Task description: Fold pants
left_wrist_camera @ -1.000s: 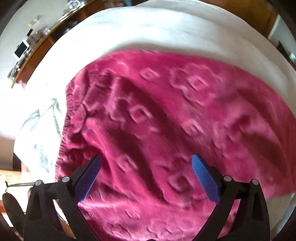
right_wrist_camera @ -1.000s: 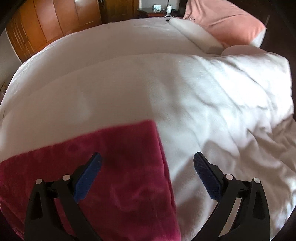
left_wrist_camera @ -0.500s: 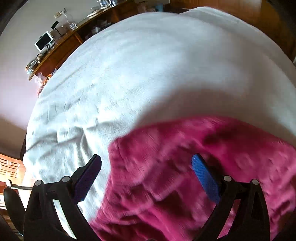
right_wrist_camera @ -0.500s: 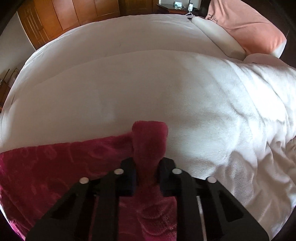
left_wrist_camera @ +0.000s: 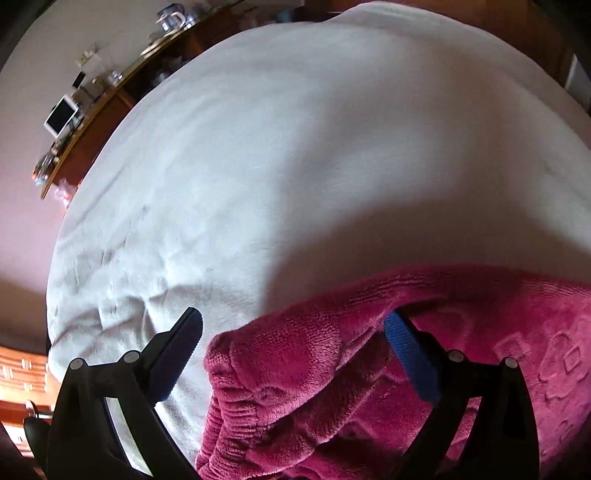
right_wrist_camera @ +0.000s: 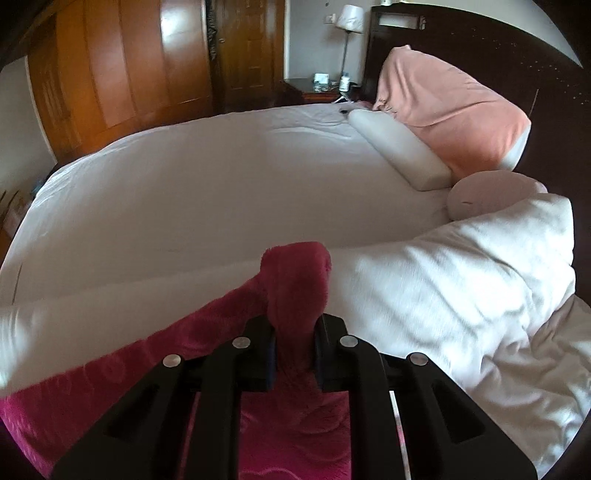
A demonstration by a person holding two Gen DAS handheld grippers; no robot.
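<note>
While right fingers (right_wrist_camera: 295, 350) pinch pants (right_wrist_camera: 295, 280) — left (left_wrist_camera: 293, 332) gapes.

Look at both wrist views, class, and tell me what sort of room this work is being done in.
Most likely a home bedroom. A wide bed with a white duvet fills both views, pillows lean on a dark headboard, and a lamp stands over a nightstand. The right gripper pinches pink pants.

One pair of pants (right_wrist_camera: 229, 369), two grippers (left_wrist_camera: 291, 332) (right_wrist_camera: 293, 350), one bed (right_wrist_camera: 203, 192), three pillows (right_wrist_camera: 450, 107) (right_wrist_camera: 399, 151) (right_wrist_camera: 491, 192), one lamp (right_wrist_camera: 349, 18), and one small screen (left_wrist_camera: 61, 116).
</note>
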